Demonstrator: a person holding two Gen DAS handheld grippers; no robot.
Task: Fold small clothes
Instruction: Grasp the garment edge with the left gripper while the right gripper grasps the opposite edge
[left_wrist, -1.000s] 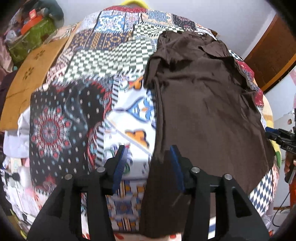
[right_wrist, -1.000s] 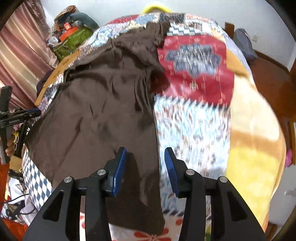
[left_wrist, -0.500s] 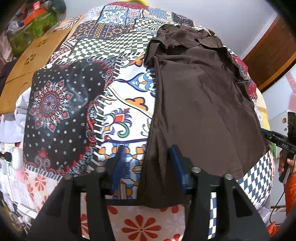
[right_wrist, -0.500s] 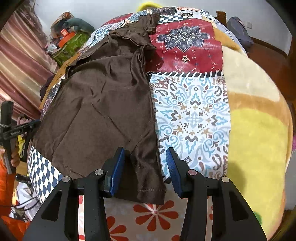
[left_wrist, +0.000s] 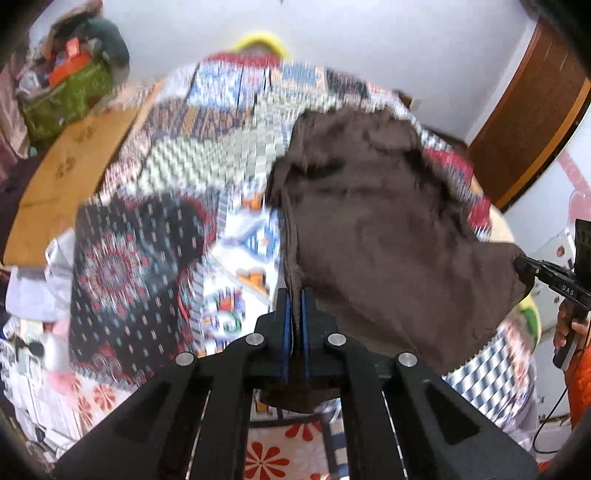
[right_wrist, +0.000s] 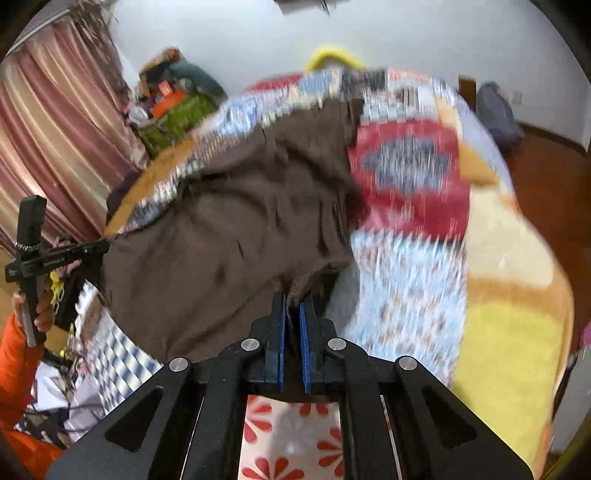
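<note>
A dark brown garment (left_wrist: 388, 240) lies spread on a patchwork bedspread (left_wrist: 140, 251), its near hem lifted off the bed. My left gripper (left_wrist: 294, 295) is closing tight on the hem's left corner, with cloth pinched between the blue pads. My right gripper (right_wrist: 293, 301) is closing on the right corner of the garment (right_wrist: 229, 236) in the same way. Each view shows the other tool at the far corner: the right gripper (left_wrist: 524, 264) and the left gripper (right_wrist: 103, 245). Both views are motion-blurred.
The bedspread (right_wrist: 406, 266) fills both views. A green bag with clutter (left_wrist: 62, 96) and a cardboard sheet (left_wrist: 66, 173) lie to the left. A wooden door (left_wrist: 528, 122) stands at the right, a striped curtain (right_wrist: 55, 147) at the left. An orange sleeve (right_wrist: 14, 354) holds the left tool.
Both grippers went from open around the hem to shut on it. Both have risen, lifting the near edge of the garment off the bed.
</note>
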